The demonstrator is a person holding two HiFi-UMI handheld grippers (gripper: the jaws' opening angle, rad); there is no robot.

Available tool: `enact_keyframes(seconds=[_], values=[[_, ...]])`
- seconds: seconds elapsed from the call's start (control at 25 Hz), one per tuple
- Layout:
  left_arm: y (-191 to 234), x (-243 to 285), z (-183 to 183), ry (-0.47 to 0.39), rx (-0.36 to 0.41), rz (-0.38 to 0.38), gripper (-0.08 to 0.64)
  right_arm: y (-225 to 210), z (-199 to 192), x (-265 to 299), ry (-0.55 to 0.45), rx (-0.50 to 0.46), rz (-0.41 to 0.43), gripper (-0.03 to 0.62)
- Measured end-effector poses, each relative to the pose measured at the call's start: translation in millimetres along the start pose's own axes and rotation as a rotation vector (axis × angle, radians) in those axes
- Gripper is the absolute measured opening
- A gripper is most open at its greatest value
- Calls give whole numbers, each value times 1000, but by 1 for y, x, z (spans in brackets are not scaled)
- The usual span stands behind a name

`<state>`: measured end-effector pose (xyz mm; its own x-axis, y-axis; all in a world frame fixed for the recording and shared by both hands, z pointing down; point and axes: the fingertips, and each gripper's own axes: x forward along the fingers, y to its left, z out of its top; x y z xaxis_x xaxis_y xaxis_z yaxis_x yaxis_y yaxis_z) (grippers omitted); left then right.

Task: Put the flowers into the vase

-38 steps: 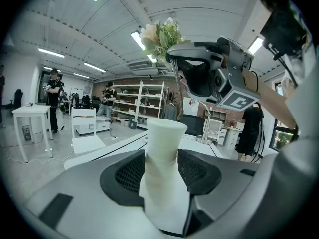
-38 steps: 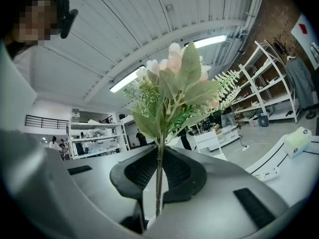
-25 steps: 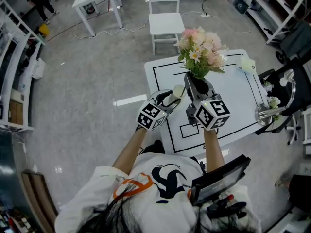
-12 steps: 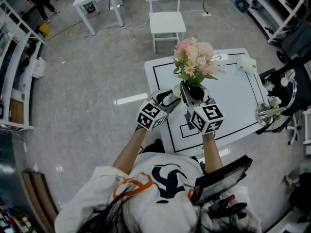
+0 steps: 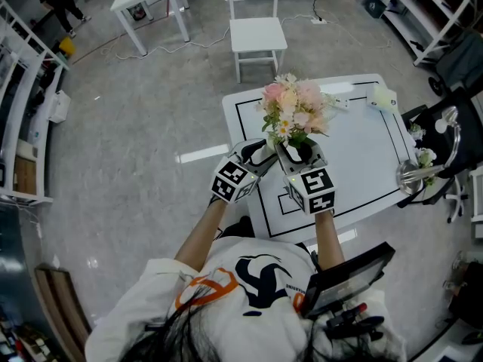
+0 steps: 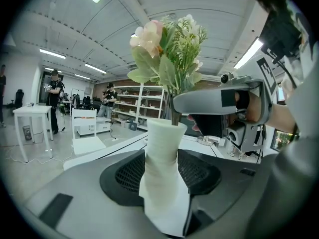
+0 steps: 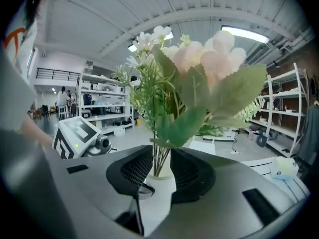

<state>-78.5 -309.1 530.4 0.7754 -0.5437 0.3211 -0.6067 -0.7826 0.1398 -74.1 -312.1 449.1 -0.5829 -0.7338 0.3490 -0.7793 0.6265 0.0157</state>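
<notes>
In the vase your left gripper clamps, the flowers stand; your right gripper's jaws have just been opening round the stems, leaving only withdrawal.

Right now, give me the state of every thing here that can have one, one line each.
Vase: gripped at its waist, standing upright.
Flowers: stems down in the vase, blooms up.
Left gripper: jaws shut on the vase.
Right gripper: jaws have just been opening; they stand apart now, with the stems between them and not pressed.
</notes>
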Motion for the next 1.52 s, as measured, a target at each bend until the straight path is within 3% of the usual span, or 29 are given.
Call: enact_keyframes(seconds=[0.12,0.32,0.68,1.52], values=[[-1,2,0,-4,-3,3,210,3,-6,0,36,-29,3,129],[-2,2,-1,-6,-4,6,210,8,-19,1,74,25,30,198],[-1,3,0,-9,-8,10,210,10,-21,-2,95,-4,27,199],[-1,4,-1,-14,-17,26,210,14,-42,-20,127,117,42,198]])
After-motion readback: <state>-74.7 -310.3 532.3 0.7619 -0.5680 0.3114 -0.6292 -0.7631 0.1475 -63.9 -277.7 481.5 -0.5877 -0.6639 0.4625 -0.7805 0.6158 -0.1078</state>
